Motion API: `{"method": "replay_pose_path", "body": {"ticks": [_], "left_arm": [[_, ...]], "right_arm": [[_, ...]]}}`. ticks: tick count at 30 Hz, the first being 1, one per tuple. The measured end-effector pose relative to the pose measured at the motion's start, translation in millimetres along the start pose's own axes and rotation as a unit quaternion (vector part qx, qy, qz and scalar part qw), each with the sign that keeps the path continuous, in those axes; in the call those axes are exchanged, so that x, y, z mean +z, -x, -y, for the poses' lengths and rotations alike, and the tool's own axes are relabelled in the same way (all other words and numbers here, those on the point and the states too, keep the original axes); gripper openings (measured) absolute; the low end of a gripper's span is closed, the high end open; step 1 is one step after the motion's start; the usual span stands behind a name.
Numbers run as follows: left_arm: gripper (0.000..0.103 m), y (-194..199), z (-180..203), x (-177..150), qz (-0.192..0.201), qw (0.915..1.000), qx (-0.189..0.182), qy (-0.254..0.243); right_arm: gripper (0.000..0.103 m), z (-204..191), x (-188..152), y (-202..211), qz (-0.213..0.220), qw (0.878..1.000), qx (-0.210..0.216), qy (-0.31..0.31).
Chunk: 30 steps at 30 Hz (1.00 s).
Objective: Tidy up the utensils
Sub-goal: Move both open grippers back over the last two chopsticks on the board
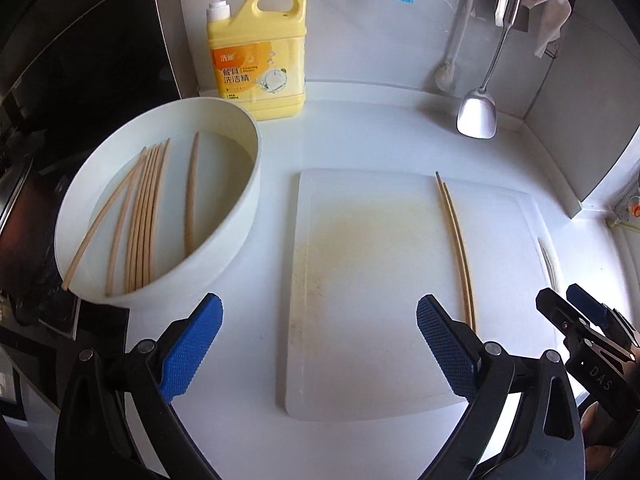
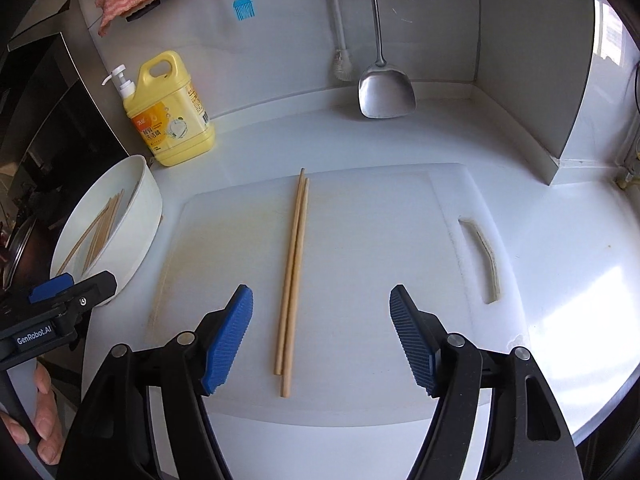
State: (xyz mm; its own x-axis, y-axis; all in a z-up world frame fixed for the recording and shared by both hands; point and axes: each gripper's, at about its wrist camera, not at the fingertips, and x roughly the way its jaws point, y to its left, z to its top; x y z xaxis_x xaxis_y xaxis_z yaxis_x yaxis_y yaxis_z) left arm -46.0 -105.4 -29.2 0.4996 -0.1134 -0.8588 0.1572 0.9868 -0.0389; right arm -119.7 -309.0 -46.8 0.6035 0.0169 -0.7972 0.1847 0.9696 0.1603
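A pair of wooden chopsticks point(image 2: 294, 276) lies side by side on the white cutting board point(image 2: 360, 240); it also shows in the left wrist view point(image 1: 456, 240) on the board's point(image 1: 360, 280) right side. A white round basin point(image 1: 240, 208) at left holds several more chopsticks point(image 1: 144, 216) in water; it shows at the left of the right wrist view point(image 2: 140, 216). My left gripper point(image 1: 320, 344) is open and empty above the board's near left part. My right gripper point(image 2: 320, 336) is open and empty, its fingers on either side of the pair's near end, above it.
A yellow dish-soap bottle point(image 1: 260, 60) stands at the back wall. A metal spatula point(image 2: 384, 88), a white brush point(image 2: 340, 64) and a blue silicone brush point(image 2: 243, 8) hang on the wall. A black stove point(image 1: 80, 80) lies left of the basin.
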Motion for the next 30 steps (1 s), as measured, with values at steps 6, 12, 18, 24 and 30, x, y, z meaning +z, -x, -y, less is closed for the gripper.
{"method": "replay_pose_path", "body": {"ticks": [6,12,18,24,30], "left_arm": [[0.096,-1,24,-18,-0.011,0.9994,0.029,0.018],[0.096,-9,27,-16,-0.002,0.999,0.039,0.019],[0.096,-17,24,-12,0.012,0.999,0.04,0.014],[0.096,-27,21,-11,0.013,0.9994,0.03,0.007],[0.096,-37,17,-10,0.005,0.9997,0.022,0.005]], "right_arm": [[0.069,24,-2,-19,-0.021,0.999,0.026,0.015],[0.069,23,-3,-37,-0.021,0.999,0.034,0.016],[0.069,12,-1,-58,-0.019,0.999,0.023,0.017],[0.069,3,-2,-74,-0.018,1.0,0.004,0.019],[0.069,-3,-4,-82,-0.019,0.999,-0.012,0.026]]}}
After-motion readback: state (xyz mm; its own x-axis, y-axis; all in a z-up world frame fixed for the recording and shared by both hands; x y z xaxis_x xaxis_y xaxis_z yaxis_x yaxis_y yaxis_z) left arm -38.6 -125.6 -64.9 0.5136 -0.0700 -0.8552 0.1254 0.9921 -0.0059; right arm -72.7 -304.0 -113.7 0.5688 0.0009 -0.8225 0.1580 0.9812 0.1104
